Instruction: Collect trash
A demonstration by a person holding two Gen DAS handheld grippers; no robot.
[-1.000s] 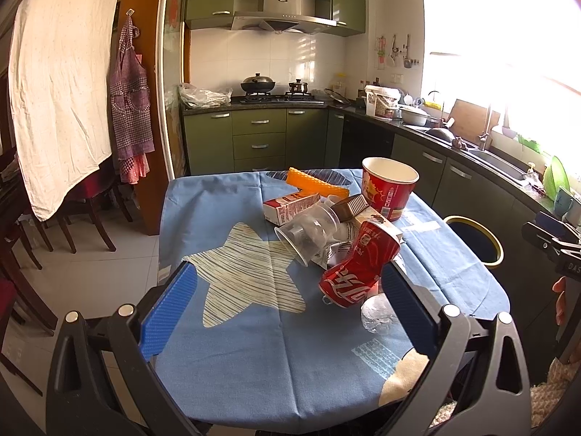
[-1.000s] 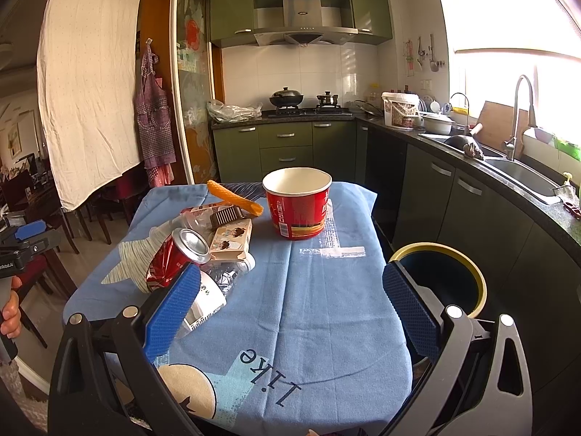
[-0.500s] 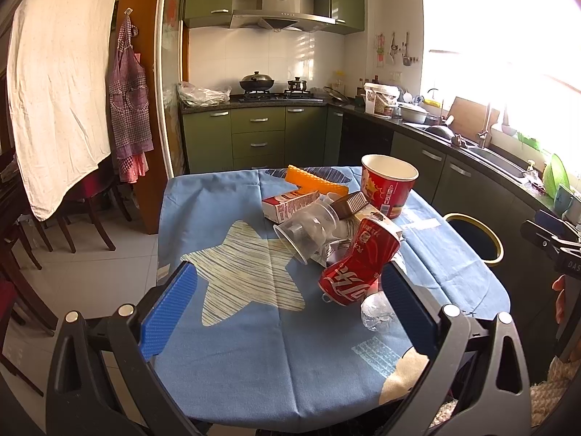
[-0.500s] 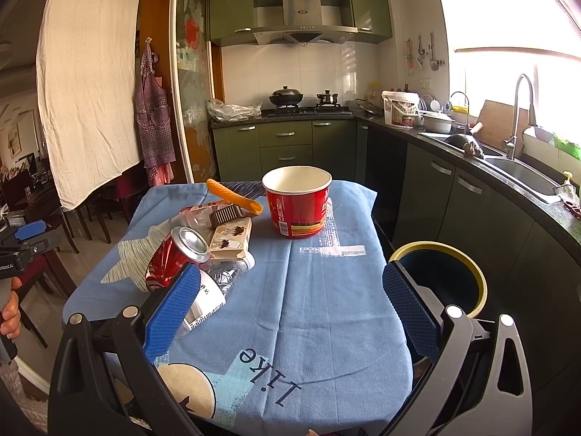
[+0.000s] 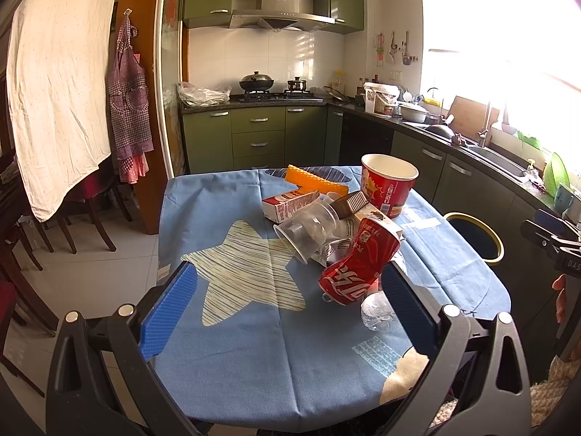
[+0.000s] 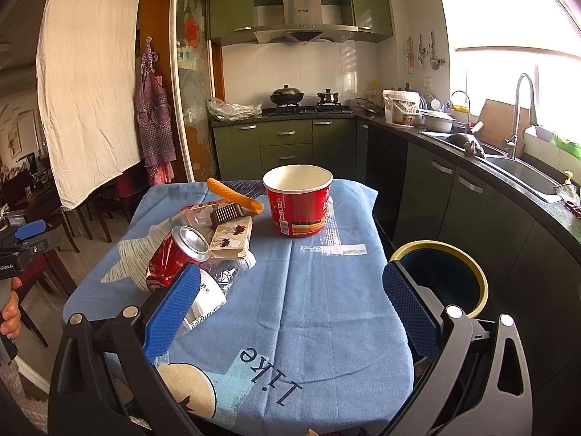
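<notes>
A pile of trash lies on the blue tablecloth [image 5: 254, 345]: a crushed red cola can [image 5: 357, 267] [image 6: 174, 254], a clear plastic cup [image 5: 307, 227], a small milk carton [image 5: 288, 205], a beige box [image 6: 232, 236], an orange wrapper [image 5: 314, 180] [image 6: 234, 190], a crumpled clear bottle [image 5: 376, 310] [image 6: 228, 272]. A red paper bucket [image 5: 388, 183] [image 6: 297, 200] stands upright behind. My left gripper [image 5: 287, 309] is open and empty, just short of the can. My right gripper [image 6: 290, 309] is open and empty over the near cloth.
A dark bin with a yellow rim [image 6: 441, 276] [image 5: 475, 234] stands on the floor right of the table. Green kitchen cabinets [image 6: 287, 145] and a sink counter [image 6: 523, 174] lie behind and to the right. Wooden chairs [image 5: 83, 210] stand at left.
The left wrist view has shifted very slightly; the trash and both grippers stay as they were.
</notes>
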